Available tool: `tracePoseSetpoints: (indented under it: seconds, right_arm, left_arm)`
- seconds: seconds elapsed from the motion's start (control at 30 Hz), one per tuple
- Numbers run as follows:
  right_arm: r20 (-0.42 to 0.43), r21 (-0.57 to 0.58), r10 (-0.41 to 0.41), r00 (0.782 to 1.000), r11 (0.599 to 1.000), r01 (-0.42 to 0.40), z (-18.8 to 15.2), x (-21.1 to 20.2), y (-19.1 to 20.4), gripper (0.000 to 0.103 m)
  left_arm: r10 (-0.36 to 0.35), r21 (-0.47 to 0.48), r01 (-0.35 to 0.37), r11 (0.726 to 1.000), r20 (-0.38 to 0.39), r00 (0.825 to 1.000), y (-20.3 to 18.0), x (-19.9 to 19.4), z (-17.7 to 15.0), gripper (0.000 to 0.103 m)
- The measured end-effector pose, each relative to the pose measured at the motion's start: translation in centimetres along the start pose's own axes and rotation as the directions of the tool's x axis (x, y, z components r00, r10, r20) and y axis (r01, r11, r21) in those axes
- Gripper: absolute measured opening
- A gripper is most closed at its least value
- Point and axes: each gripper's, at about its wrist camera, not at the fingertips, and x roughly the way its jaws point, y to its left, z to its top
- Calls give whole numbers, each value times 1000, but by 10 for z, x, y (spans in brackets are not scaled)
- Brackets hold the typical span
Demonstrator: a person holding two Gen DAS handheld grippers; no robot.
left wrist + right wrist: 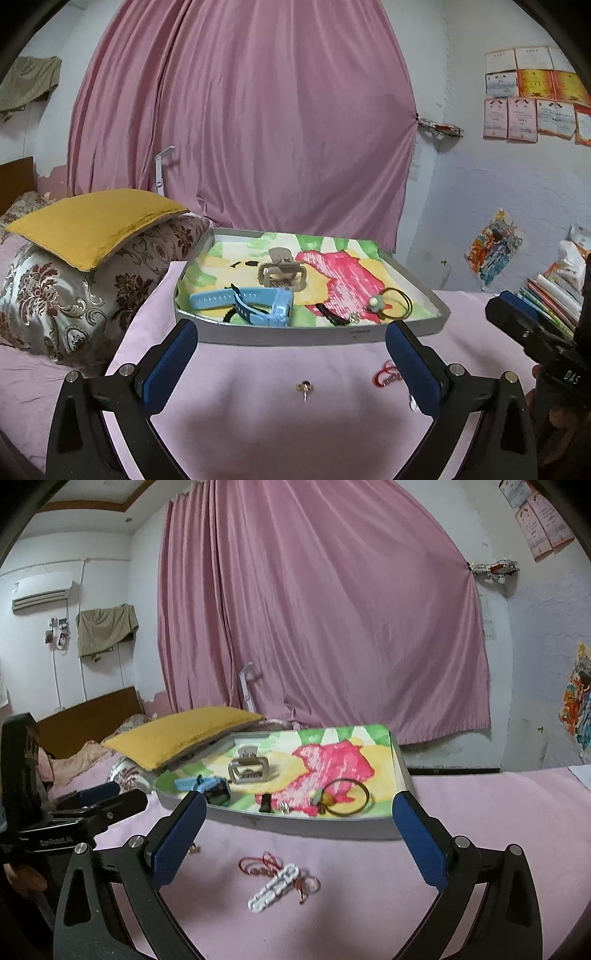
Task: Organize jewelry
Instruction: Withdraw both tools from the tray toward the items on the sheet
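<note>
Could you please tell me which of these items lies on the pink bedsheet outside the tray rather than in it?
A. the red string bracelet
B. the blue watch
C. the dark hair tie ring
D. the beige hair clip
A: the red string bracelet lies on the bedsheet in front of the tray, beside a white clip, while the watch, hair clip and hair tie ring sit in the tray.
</note>
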Motion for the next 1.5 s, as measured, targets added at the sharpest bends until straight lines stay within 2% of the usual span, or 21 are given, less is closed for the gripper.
tracePoseSetpoints:
  seconds: [0.17, 0.3, 0.43, 0.63, 0.77, 0.9, 1.0, 1.1, 1.17, 1.43, 1.47, 1.5]
  right_arm:
    - [-50, -11, -10, 999, 1000, 9, -4, -2, -4, 99]
    - [-107, -20, -20, 994, 1000, 18, -6, 3, -8, 99]
    - [-172, -36, -16, 985, 999, 10, -8, 8, -11, 99]
    - [-291, -58, -13, 957, 998, -5, -12, 24, -17, 99]
    - [-367, -58, 4, 930, 998, -27, -17, 38, -20, 99]
    - [-414, -124, -9, 910, 991, -47, -19, 49, -14, 98]
    - [-448, -176, -18, 894, 982, -69, -20, 58, -10, 82]
    - [-481, -197, -8, 877, 975, -99, -22, 65, -7, 70]
    - [-496, -201, 4, 868, 972, -119, -23, 69, -6, 57]
    - [-531, -221, 26, 847, 961, -168, -26, 79, 1, 51]
    - [-536, -221, 31, 844, 959, -176, -26, 81, 2, 47]
    - [-538, -216, 41, 842, 959, -185, -26, 82, 2, 46]
  left_arm:
    - [-14, 41, 17, 999, -63, 998, -7, 1, -4, 102]
    - [3, 70, 5, 998, -112, 994, -8, 6, -11, 102]
    - [59, 124, -33, 992, -212, 976, -10, 22, -20, 102]
    - [79, 145, -37, 989, -295, 952, -7, 35, -26, 102]
    - [74, 130, -27, 991, -372, 925, -3, 45, -27, 102]
    - [64, 122, -16, 992, -402, 913, -1, 52, -27, 102]
    - [51, 116, -3, 993, -415, 909, -2, 56, -26, 102]
    - [27, 108, 21, 994, -423, 906, -2, 61, -22, 90]
    - [17, 100, 30, 995, -432, 902, -1, 65, -21, 80]
    - [-4, 110, 60, 992, -451, 892, -7, 77, -19, 51]
    - [-6, 113, 64, 991, -452, 892, -8, 78, -18, 45]
    - [-5, 120, 66, 991, -454, 891, -9, 78, -18, 43]
